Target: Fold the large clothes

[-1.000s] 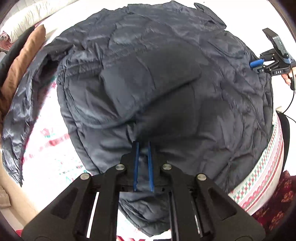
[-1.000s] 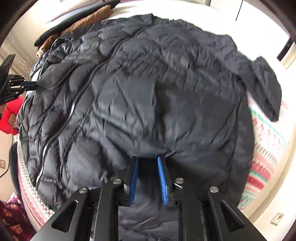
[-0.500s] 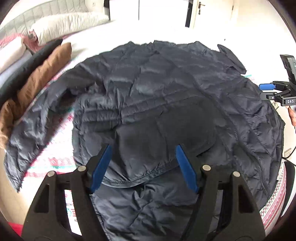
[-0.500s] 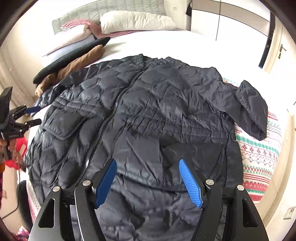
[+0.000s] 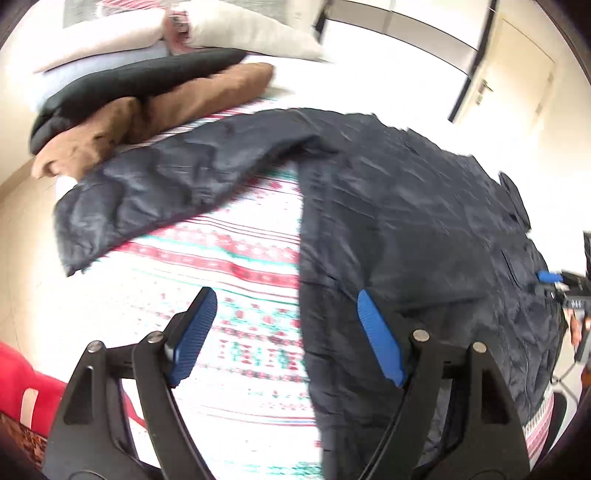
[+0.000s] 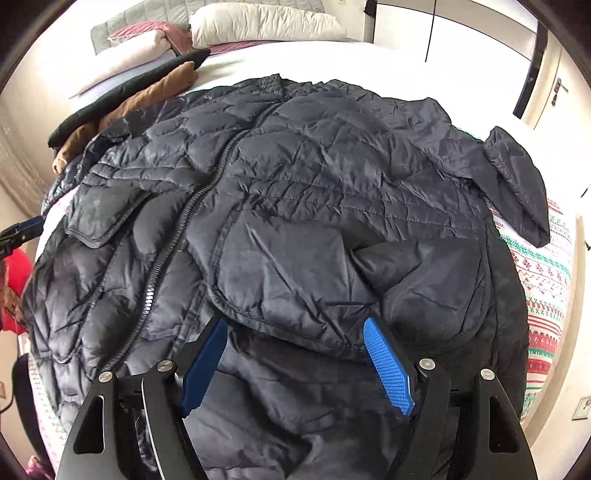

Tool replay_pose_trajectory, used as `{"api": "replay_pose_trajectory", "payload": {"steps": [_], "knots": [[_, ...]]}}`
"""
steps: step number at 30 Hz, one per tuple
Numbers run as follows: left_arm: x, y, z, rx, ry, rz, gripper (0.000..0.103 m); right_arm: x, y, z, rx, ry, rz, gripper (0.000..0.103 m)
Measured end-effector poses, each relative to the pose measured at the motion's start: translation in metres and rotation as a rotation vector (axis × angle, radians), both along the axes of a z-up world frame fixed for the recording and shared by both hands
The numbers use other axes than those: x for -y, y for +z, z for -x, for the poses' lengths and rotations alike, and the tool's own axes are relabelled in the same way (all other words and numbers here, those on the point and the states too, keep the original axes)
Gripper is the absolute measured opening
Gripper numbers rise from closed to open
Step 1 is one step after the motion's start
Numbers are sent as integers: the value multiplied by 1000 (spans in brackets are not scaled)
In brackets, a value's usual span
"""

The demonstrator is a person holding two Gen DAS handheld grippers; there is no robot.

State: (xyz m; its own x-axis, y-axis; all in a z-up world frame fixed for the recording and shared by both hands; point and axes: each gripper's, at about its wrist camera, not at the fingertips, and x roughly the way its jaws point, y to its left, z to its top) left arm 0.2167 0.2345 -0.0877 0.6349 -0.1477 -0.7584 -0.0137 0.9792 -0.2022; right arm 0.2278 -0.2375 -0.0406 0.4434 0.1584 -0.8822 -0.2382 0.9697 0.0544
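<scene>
A dark quilted jacket (image 6: 314,206) lies spread front-up on the bed, zipped down the middle, with a flapped pocket on each side. Its far sleeve (image 5: 173,184) stretches out over the patterned bedspread (image 5: 236,258). My left gripper (image 5: 284,317) hovers above the jacket's side edge and the bedspread; its jaws are still opening with nothing between them. My right gripper (image 6: 295,347) hangs over the hem below the pocket flap (image 6: 280,295), its jaws also still opening and empty. The other sleeve (image 6: 517,184) lies at the right.
Brown (image 5: 155,114) and black (image 5: 129,85) garments are piled at the bed's far left, with pillows (image 6: 266,22) at the headboard. Something red (image 5: 33,398) sits beside the bed at lower left. Wardrobe doors and a room door (image 6: 554,85) stand to the right.
Both grippers let go of the jacket's hem and opened wide. The left one rolled and swung left, now facing the sleeve and bedspread. The right one lifted slightly.
</scene>
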Motion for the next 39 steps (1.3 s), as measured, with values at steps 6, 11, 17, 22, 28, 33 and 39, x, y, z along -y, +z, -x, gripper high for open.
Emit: {"api": "replay_pose_trajectory", "payload": {"steps": [6, 11, 17, 22, 28, 33, 39], "knots": [[-121, -32, 1, -10, 523, 203, 79, -28, 7, 9, 18, 45, 16, 78], [-175, -52, -21, -28, 643, 291, 79, -55, 10, 9, 21, 109, 90, 78], [-160, -28, -53, 3, 566, 97, 3, -84, 14, -7, 35, 136, 150, 78], [-125, 77, -40, 360, 448, -199, 3, -130, 21, -48, 61, 180, 119, 78], [-144, 130, -68, 468, 461, -381, 3, -217, 15, -129, 133, 190, -36, 78], [-167, 115, -103, 395, 466, -461, 4, -289, -38, -202, -20, 85, -236, 58], [-167, 92, -115, 267, 499, -440, 29, -382, -61, -188, -60, 211, -198, 56]]}}
